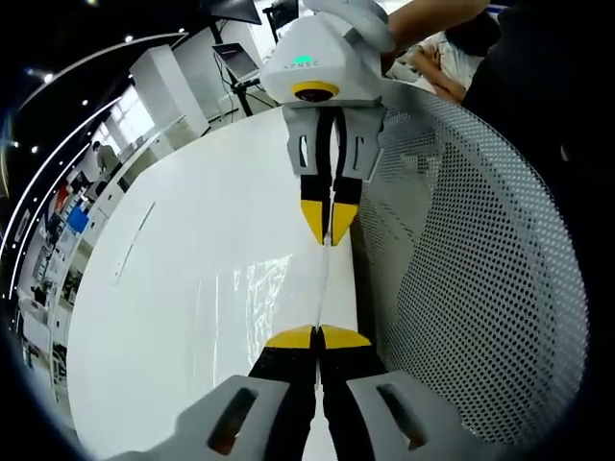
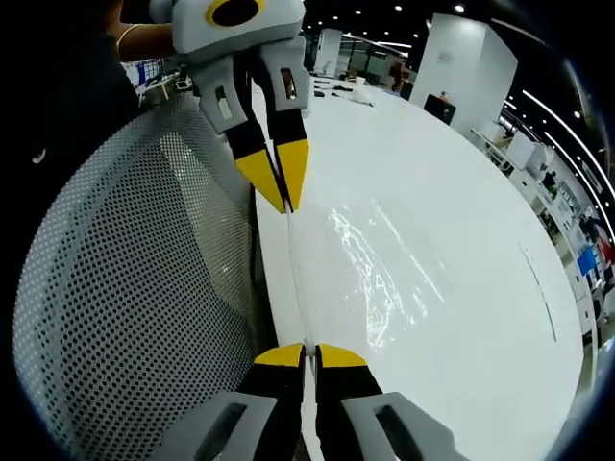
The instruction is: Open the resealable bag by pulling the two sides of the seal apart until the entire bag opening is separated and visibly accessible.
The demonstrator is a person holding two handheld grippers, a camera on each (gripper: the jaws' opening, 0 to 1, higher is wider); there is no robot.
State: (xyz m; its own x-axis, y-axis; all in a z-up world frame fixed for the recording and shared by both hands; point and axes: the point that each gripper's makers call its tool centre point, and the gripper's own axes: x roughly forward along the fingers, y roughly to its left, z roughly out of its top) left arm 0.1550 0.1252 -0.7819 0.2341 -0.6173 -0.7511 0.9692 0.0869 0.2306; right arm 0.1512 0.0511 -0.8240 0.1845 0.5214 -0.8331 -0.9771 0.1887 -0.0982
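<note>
A clear resealable bag [image 1: 258, 288] is held edge-on over the white table, its top edge stretched as a thin line between the two grippers. In the left gripper view, my left gripper [image 1: 318, 337] is shut on the near end of that edge, and my right gripper [image 1: 329, 223] reaches in from the top, shut on the far end. In the right gripper view, the right gripper [image 2: 308, 354] pinches the near end and the left gripper [image 2: 281, 188] the far end. The bag's film [image 2: 384, 259] glints to the right. Whether the seal has parted is not visible.
A white perforated chair back [image 1: 471, 269] curves close beside the bag and appears again as the chair back [image 2: 125, 288] on the left. The broad white table [image 1: 192, 240] spreads under the bag. A person's arm shows behind the far gripper. Desks and screens stand far off.
</note>
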